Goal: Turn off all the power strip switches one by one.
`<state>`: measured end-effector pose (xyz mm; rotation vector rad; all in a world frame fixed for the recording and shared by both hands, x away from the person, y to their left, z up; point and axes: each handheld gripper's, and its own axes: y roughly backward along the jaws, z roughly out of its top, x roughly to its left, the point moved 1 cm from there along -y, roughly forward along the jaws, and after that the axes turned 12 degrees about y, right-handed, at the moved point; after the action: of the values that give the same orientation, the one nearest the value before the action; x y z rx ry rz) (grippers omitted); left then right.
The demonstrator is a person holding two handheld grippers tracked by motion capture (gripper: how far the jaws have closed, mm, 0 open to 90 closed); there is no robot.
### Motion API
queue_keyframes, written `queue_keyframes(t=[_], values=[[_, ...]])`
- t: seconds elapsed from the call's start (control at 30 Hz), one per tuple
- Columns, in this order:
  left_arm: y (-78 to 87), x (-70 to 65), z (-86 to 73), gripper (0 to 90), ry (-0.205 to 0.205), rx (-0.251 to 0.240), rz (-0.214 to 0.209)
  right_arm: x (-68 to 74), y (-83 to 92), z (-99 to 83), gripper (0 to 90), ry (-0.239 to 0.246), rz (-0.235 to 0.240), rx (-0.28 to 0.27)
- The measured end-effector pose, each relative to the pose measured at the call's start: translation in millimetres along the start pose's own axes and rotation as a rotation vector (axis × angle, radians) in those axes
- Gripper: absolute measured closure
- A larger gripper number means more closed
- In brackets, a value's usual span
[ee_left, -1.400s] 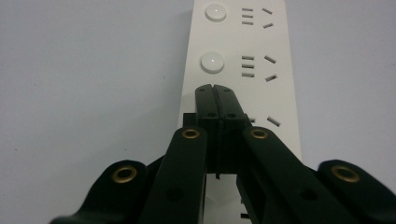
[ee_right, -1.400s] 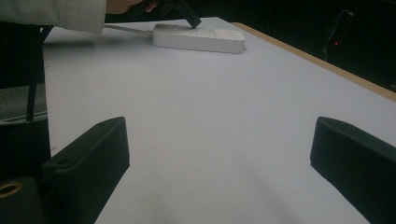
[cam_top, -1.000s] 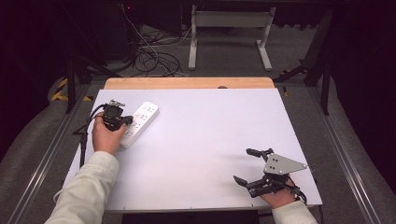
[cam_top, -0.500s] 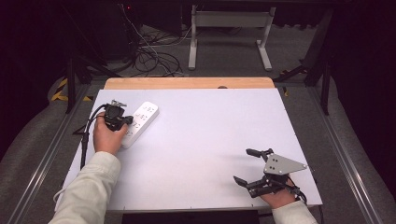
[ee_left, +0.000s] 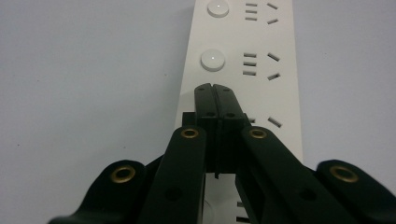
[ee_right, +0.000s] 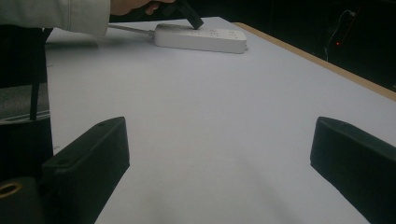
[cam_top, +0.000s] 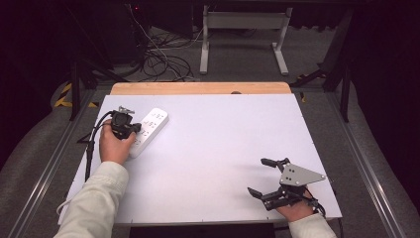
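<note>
Pressing down on the power strip (cam_top: 147,131), the left gripper (ee_left: 215,87) has its jaws fully together, nothing between them; tips sit on the strip's top face betw. a round button (ee_left: 212,60) and the slot row beside it. Strip is white, lies flat on the table (cam_top: 213,144), angled, w/ its cord end toward the person's left hand (cam_top: 115,144). Strip sits near the table's far left corner, just short of the wooden edge strip (cam_top: 200,88).

Right gripper (cam_top: 263,176) is well apart from the strip, at the near right corner of the table, jaws spread wide, empty, pointing across the table toward the strip. Right gripper view: strip (ee_right: 201,38) far off, left gripper's tip on it, sleeve (ee_right: 56,14) above.

Table surface betw. strip and right gripper is plain white.
</note>
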<state>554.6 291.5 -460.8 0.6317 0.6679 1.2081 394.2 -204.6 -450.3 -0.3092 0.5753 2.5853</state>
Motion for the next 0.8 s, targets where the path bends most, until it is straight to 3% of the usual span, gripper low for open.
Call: queue_keyframes(t=[0.23,0.4,0.47,0.5,0.57,0.67,0.8], values=[[-0.9,-1.0,-0.3,90.0,-0.015,0.002,0.012,0.0,0.8,-0.1,5.4,-0.002,0.000,-0.002],[-0.3,0.8,1.1,90.0,0.007,0.009,0.003,0.4,0.9,0.1,5.4,0.000,-0.002,-0.003],[2.3,0.5,1.8,90.0,-0.021,-0.013,-0.005,0.0,1.2,0.1,5.4,-0.004,-0.004,-0.006],[3.6,-0.3,1.9,90.0,-0.014,-0.005,0.025,0.0,1.2,0.1,5.4,-0.004,-0.004,-0.006],[8.3,0.3,1.9,90.0,-0.029,-0.043,0.011,-0.3,0.8,0.2,5.4,-0.003,-0.002,-0.004],[18.5,0.8,8.4,90.0,0.004,-0.076,-0.036,-0.6,-0.5,-0.1,5.4,-0.001,-0.001,0.001],[25.2,-1.7,18.4,90.0,-0.018,-0.084,-0.044,-0.2,-0.8,0.2,5.4,0.000,0.000,0.000]])
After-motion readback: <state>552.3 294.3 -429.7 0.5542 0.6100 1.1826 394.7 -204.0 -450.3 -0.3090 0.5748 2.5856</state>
